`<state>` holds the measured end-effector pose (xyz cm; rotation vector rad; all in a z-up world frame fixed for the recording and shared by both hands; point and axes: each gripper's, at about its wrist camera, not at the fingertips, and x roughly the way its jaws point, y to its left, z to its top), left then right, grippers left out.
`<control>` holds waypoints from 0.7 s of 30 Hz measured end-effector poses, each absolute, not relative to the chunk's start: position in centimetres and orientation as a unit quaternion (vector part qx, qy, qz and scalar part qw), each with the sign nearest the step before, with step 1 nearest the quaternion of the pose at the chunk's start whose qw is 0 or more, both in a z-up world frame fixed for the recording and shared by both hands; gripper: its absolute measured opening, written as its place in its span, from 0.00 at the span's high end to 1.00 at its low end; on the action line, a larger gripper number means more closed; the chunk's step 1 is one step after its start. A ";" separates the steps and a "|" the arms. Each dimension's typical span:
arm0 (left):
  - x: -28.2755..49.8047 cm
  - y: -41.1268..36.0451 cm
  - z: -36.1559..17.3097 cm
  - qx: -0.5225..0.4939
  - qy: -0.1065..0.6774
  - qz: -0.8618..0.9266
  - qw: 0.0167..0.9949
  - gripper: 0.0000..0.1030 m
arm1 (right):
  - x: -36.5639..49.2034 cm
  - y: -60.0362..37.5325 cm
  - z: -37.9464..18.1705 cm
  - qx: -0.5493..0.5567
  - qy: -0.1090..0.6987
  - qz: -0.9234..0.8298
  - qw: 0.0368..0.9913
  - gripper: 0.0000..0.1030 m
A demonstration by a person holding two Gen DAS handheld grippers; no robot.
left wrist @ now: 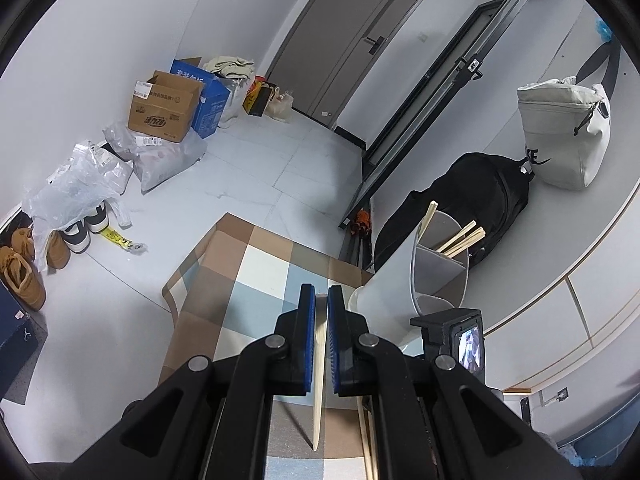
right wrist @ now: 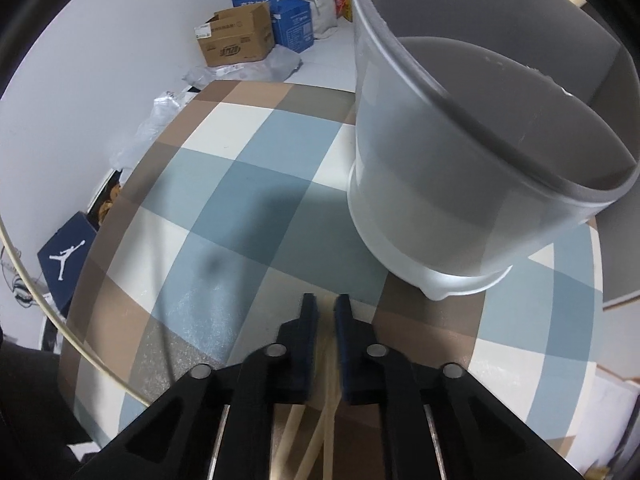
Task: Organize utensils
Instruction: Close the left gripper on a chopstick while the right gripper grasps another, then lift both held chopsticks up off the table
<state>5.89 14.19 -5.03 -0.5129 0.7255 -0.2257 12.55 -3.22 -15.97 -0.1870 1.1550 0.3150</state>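
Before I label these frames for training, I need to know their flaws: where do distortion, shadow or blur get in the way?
Left wrist view: fisheye bends the grey door frame, black vignette at the corners, otherwise evenly lit and sharp. Right wrist view: the translucent white plastic utensil holder looms close, slightly soft and stretched; a soft shadow darkens the blue, cream and brown checked tablecloth, whose checks bulge.

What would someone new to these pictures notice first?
Probably the left tongs, low in the left wrist view, shut on a pale wooden chopstick that hangs over the blue, brown and white checked tablecloth. Next, the tall white plastic utensil holder fills the upper right of the right wrist view. Just below it, the right tongs are closed on more pale wooden chopsticks.
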 end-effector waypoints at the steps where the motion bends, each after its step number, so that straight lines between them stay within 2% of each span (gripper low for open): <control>1: 5.9 14.2 -5.0 -0.247 0.350 -0.110 0.897 0.98 | 12.7 -3.1 -16.0 -0.086 0.542 0.148 0.822 0.93; 9: 5.7 13.8 -5.0 -0.233 0.348 -0.111 0.901 0.98 | 12.7 -4.1 -13.8 -0.033 0.518 0.162 0.840 0.94; 21: 4.6 12.2 -4.7 -0.196 0.344 -0.139 0.908 0.98 | 8.9 -5.7 -4.7 0.027 0.406 0.211 0.889 0.95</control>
